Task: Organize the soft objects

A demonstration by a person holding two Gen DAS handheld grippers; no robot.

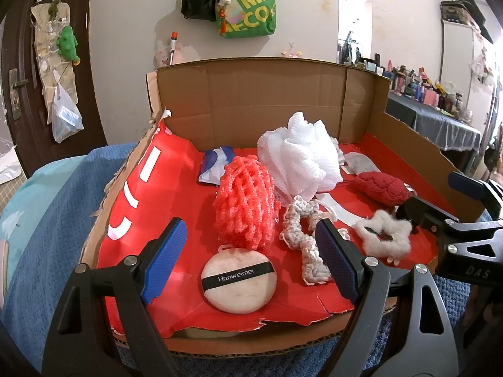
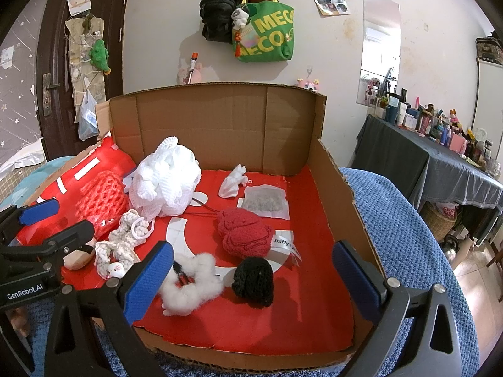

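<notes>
An open cardboard box (image 1: 257, 94) with a red floor holds soft things. In the left wrist view my left gripper (image 1: 251, 260) is open over a round beige powder puff (image 1: 239, 279), with a coral net sponge (image 1: 245, 201), a white mesh loofah (image 1: 301, 154), a cream crochet piece (image 1: 305, 235) and a white fluffy scrunchie (image 1: 385, 235) behind. In the right wrist view my right gripper (image 2: 251, 279) is open at the box front, around the fluffy scrunchie (image 2: 191, 286) and a black knit piece (image 2: 254, 279). A dark red knit piece (image 2: 245, 232) lies behind.
The box sits on a blue towel (image 2: 402, 220). A grey sachet (image 2: 264, 202) and a small white object (image 2: 232, 185) lie at the back of the box. A cluttered dark table (image 2: 424, 157) stands at right. Bags hang on the wall (image 2: 264, 31).
</notes>
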